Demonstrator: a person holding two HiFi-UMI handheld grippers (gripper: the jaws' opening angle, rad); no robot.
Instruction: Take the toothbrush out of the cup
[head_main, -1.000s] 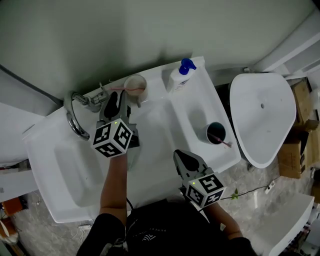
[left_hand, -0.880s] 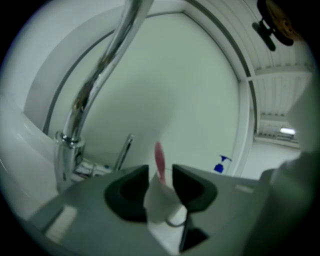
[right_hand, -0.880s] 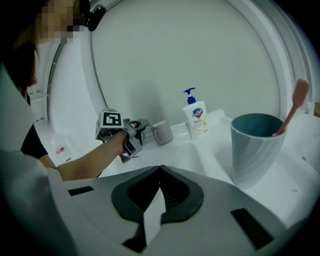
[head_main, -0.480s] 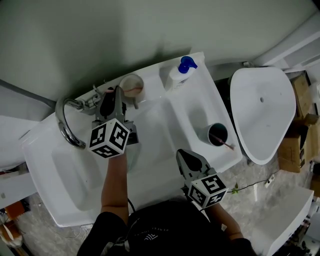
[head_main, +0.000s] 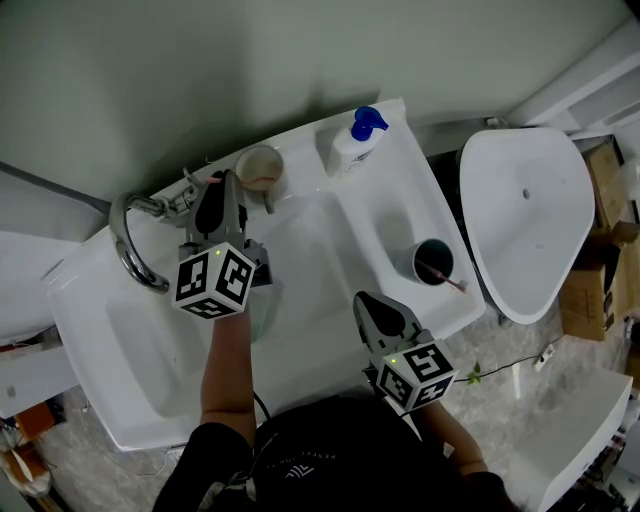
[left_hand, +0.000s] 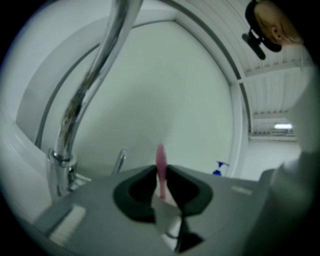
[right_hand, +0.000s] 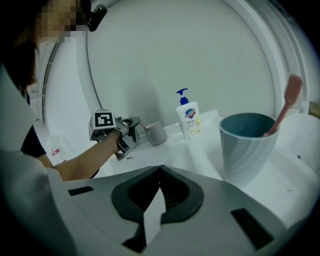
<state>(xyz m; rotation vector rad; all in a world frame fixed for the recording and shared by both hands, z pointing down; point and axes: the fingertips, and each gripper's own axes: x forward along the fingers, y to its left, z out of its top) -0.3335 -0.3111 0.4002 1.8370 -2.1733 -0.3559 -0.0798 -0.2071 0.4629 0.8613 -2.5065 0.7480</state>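
A beige cup (head_main: 259, 167) stands at the back of the white washbasin counter (head_main: 390, 215), next to the tap. Its pink toothbrush (left_hand: 160, 155) sticks out to the left. My left gripper (head_main: 218, 186) is at that end, its jaws closing, and the pads touch the handle on both sides. In the right gripper view this left gripper (right_hand: 131, 125) sits just left of the cup (right_hand: 156, 133). My right gripper (head_main: 372, 308) hangs shut and empty over the basin's front. A blue-grey cup (right_hand: 248, 150) holding a second pink toothbrush (right_hand: 287, 102) stands to its right.
A chrome tap (head_main: 130, 245) curves over the left bowl, close to my left gripper. A white soap bottle with a blue pump (head_main: 350, 145) stands at the back. A white oval fixture (head_main: 525, 220) sits right of the counter, with cardboard boxes (head_main: 595, 270) beyond it.
My left gripper has crept toward the toothbrush's free end by the tap. My right gripper has stayed put.
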